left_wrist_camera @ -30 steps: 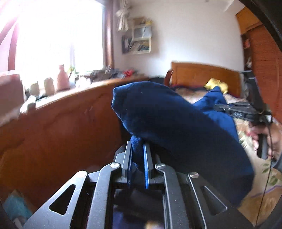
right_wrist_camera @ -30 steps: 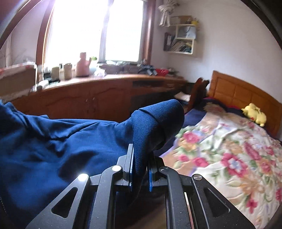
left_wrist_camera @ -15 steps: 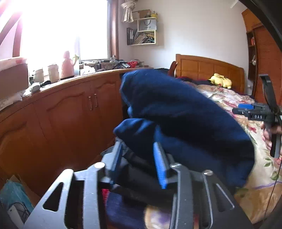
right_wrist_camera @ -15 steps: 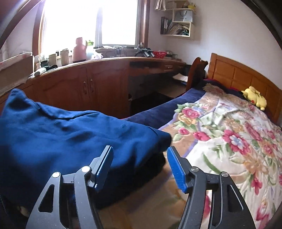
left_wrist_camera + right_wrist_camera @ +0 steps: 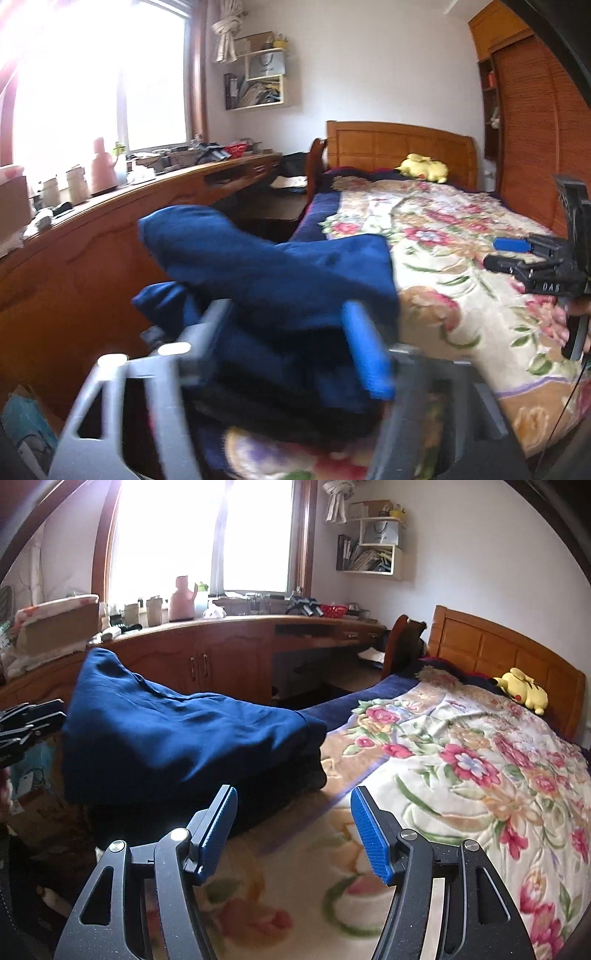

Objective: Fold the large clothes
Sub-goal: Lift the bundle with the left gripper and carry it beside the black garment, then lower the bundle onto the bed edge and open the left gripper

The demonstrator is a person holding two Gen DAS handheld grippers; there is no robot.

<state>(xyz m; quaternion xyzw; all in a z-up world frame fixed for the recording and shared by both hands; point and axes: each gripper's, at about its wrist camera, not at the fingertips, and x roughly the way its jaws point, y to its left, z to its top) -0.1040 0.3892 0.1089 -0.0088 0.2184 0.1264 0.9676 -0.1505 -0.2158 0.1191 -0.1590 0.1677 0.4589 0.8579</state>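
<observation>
1. The blue garment (image 5: 177, 738) lies bunched in a folded heap at the near corner of the bed, on the flowered blanket (image 5: 461, 760), its far side hanging toward the wooden cabinets (image 5: 207, 664).
2. The right wrist view shows the heap whole, from the side. The right gripper (image 5: 293, 827) hovers over bare blanket, its fingers set apart with nothing between them, and the garment lies ahead and to the left of them, not touched.
3. The left wrist view is blurred and shows what the other cannot. The left gripper (image 5: 291, 347) is right at the heap, its jaws opening, with folds of the blue cloth (image 5: 280, 280) lying between the fingers. The pads do not seem to press on it.
4. Only the left view shows the right gripper from outside, at the right edge (image 5: 532, 266), with a hand (image 5: 569, 325) on its grip. The right view catches just a black edge of the left gripper at its left border (image 5: 26, 723).
5. Around: a yellow plush toy (image 5: 521, 690) lies by the headboard (image 5: 506, 657). A pink jug (image 5: 183, 598) and cups stand on the counter under the window. A wall shelf (image 5: 373, 554) holds books, and only the left view shows the tall wardrobe (image 5: 532, 125).
6. In the left view the heap hides the near bed edge and part of the cabinets.
</observation>
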